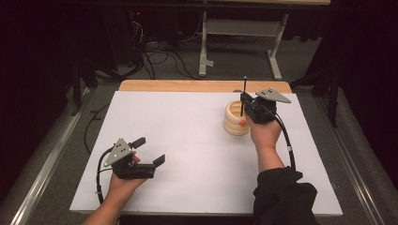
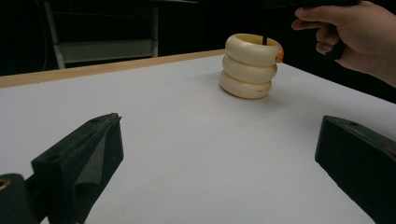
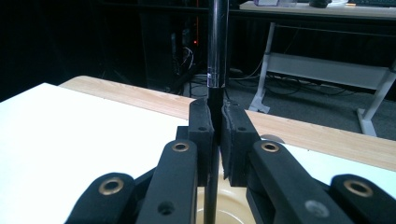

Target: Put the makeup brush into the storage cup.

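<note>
The right gripper (image 1: 243,101) is clenched on a thin black pen (image 1: 243,96), its two pads pressed against the shaft from both sides, as the right gripper view (image 3: 216,135) shows. The pen stands upright, with its lower end inside the mouth of a cream ribbed holder (image 1: 236,119) that looks like three stacked rings. The holder stands on the white counter (image 1: 187,131), toward the far right part of it, and has a small orange spot (image 2: 279,56) on its side; what that spot is I cannot tell. The person's right hand (image 1: 265,131) sits just beside the holder. The left gripper (image 1: 150,151) rests near the counter's front left, well apart from the holder, with its jaws spread wide and nothing between them.
</note>
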`<act>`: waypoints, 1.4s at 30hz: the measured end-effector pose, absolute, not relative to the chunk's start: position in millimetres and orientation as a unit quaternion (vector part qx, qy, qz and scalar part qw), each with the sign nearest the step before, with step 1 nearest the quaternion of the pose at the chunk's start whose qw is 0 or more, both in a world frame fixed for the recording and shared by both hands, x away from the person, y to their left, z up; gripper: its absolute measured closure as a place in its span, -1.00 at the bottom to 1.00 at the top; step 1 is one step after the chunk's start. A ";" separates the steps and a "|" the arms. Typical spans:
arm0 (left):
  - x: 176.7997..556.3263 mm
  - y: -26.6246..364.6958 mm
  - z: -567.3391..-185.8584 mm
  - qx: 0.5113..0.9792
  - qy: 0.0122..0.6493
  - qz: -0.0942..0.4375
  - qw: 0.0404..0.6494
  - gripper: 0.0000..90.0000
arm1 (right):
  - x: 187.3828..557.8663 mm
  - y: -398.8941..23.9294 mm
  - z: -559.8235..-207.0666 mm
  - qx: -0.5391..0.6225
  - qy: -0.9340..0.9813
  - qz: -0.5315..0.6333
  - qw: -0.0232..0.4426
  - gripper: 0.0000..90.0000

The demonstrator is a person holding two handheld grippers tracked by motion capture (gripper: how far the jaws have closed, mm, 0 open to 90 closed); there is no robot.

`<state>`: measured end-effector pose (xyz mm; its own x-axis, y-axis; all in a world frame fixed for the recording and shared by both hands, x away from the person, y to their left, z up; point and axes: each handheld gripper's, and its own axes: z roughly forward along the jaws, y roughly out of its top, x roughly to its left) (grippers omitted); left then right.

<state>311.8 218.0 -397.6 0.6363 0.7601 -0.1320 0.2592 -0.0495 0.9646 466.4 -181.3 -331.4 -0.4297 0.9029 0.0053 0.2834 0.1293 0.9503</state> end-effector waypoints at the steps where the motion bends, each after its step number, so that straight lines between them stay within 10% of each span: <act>1: 311.6 218.0 -397.4 0.692 0.368 0.215 0.583 -0.96 | 466.1 -181.8 -332.1 0.431 0.683 0.500 0.314 0.91; 42: 311.7 217.7 -397.1 0.693 0.367 0.211 0.584 -0.96 | 460.0 -189.5 -370.1 0.456 0.690 0.483 0.287 0.87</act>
<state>311.7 217.7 -397.1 0.6416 0.7549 -0.1358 0.2612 -0.0486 0.9641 460.0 -189.5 -370.1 -0.4205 0.9062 0.0446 0.3518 0.1175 0.9287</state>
